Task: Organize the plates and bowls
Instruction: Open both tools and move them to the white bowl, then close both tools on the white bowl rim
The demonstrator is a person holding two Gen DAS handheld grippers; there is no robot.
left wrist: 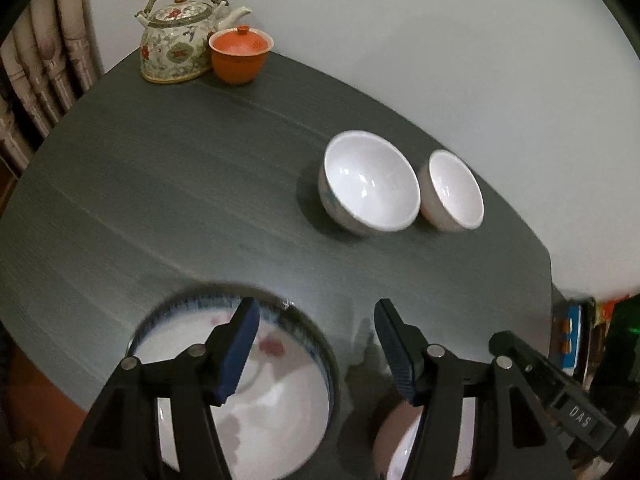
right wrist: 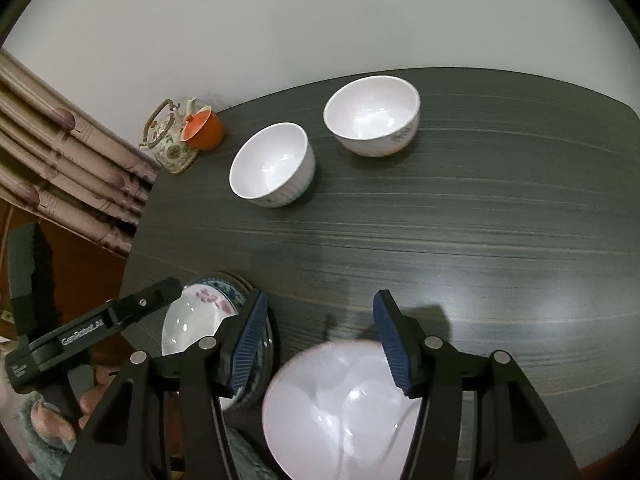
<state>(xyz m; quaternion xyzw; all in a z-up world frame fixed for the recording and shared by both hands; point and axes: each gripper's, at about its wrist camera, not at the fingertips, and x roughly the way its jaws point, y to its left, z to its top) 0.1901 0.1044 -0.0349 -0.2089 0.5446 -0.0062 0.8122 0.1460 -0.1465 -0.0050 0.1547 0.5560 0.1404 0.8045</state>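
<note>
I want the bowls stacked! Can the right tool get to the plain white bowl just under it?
Probably yes. The right tool is open and empty, right above the plain white bowl, with nothing between them.

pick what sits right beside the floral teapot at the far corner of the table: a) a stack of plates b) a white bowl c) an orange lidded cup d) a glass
c: the orange lidded cup stands against the floral teapot at the table corner, while the two white bowls sit well apart from it.
</note>
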